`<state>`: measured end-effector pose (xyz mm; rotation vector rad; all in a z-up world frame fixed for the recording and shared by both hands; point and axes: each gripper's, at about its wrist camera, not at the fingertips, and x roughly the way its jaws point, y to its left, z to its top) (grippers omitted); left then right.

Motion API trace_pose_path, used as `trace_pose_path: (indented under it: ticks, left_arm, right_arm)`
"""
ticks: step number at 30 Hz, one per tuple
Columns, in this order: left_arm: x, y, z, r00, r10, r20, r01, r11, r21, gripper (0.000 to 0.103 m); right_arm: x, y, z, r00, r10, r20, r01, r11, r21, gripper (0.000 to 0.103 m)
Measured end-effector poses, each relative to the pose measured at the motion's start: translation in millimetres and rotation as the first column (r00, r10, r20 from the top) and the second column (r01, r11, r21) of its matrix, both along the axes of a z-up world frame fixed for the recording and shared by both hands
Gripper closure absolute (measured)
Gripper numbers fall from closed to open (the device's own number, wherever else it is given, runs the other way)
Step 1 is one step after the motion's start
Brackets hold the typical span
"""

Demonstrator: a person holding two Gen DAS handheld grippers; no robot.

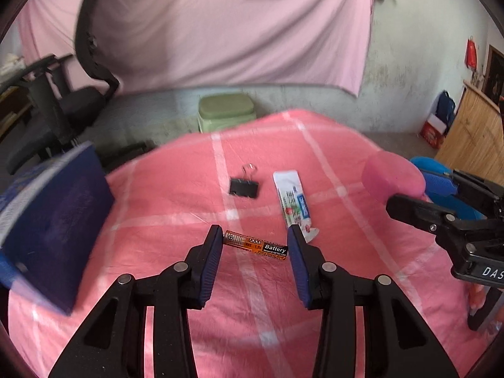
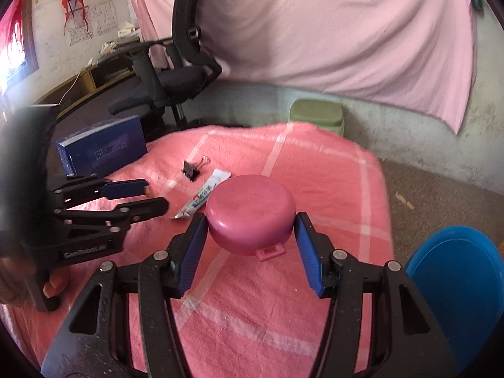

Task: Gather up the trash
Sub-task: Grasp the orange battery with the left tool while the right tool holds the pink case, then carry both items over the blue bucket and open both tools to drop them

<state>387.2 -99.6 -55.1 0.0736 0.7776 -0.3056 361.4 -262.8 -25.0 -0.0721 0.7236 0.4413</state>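
- Battery (image 1: 255, 245) lies on the pink cloth (image 1: 176, 286) right between the left gripper's (image 1: 253, 239) spread fingers, its long axis running across the gap from one pad to the other, slightly skewed. Both ends sit close to the pads; I cannot tell whether either touches.
- Closing as it stands would, I judge, press the cell end to end rather than across its body, so it may pop out or roll.
- Left gripper is plainly the nearer tool to the battery.
- Right gripper (image 2: 250, 219) holds a round pink box (image 2: 251, 214) between its pads, jaws wide around it; the box seems lifted off the cloth.
- Beyond the battery, a flattened tube (image 1: 294, 204) lies lengthwise away from the left gripper, its near end just beside the right-hand pad and likely to be nudged.
- Binder clip (image 1: 244, 186) sits further out, apart from both.
- Blue book (image 1: 53, 220) stands at the cloth's left edge, well clear.
- Blue bin (image 2: 456, 286) waits off the table's right side, nearest the right gripper.
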Motion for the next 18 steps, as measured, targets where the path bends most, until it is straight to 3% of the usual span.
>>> trace_pose_path:
  ticks: [4,9,18]
  left_arm:
    - [-19.3,-0.3,19.5,0.995,0.032,0.100,-0.029,0.999,-0.031,0.066]
    - [-42.9,-11.1,51.0,0.970,0.041,0.241,-0.027,0.998,-0.062,0.066]
    - [-72.9,-48.5,105.7,0.897,0.012,0.442,0.046,0.992,-0.120,0.066]
  right_arm:
    - [-17.0,-3.5,10.5,0.996,-0.021,0.090,0.020,1.000,0.014,0.026]
    - [-39.3,-15.9,27.5,0.975,-0.073,0.209,0.057,0.995,0.086,0.026]
    - [-81.6,-54.8,63.6,0.892,-0.199,0.405,0.139,0.975,0.174,0.026]
